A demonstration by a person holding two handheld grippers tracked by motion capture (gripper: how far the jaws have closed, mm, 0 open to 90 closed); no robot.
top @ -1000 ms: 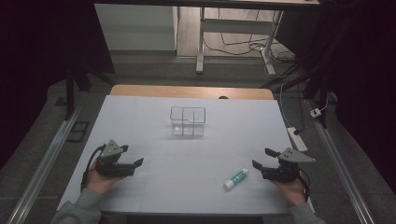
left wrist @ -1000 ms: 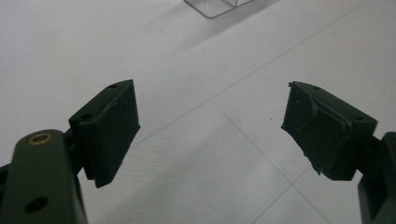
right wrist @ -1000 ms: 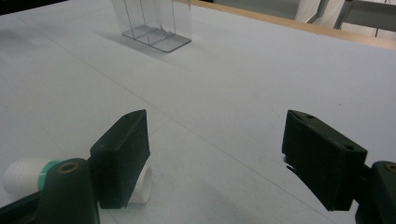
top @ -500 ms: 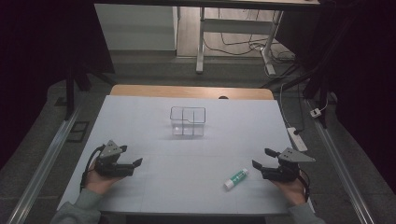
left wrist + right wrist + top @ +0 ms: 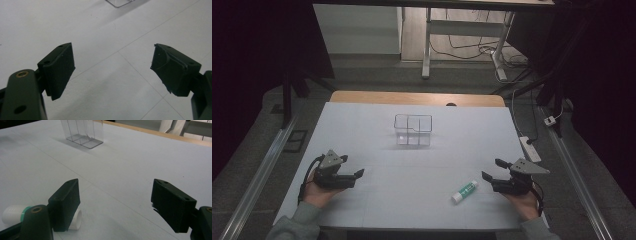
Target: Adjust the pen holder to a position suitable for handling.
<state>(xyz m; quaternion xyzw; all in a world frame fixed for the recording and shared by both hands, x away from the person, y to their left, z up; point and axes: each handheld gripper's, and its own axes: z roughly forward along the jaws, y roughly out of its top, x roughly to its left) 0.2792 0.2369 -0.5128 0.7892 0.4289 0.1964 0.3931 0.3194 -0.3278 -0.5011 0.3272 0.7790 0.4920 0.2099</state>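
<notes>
A small white tube with a green band (image 5: 465,191) lies on the white table (image 5: 422,150), just left of my right gripper (image 5: 493,170). That gripper rests in a hand near the front right, jaws wide apart and empty (image 5: 115,202); the white tube (image 5: 10,215) pokes out behind its left jaw. My left gripper (image 5: 358,174) sits in the other hand at the front left, open with nothing between its jaws (image 5: 112,67). A clear plastic divided box (image 5: 413,130) stands upright at the table's middle back, also seen as a box (image 5: 82,132) ahead of the right gripper.
A white power strip (image 5: 530,148) lies at the table's right edge. The table's far wooden edge (image 5: 417,97) borders a dark floor with cables and metal legs. Bare white surface lies between the two grippers.
</notes>
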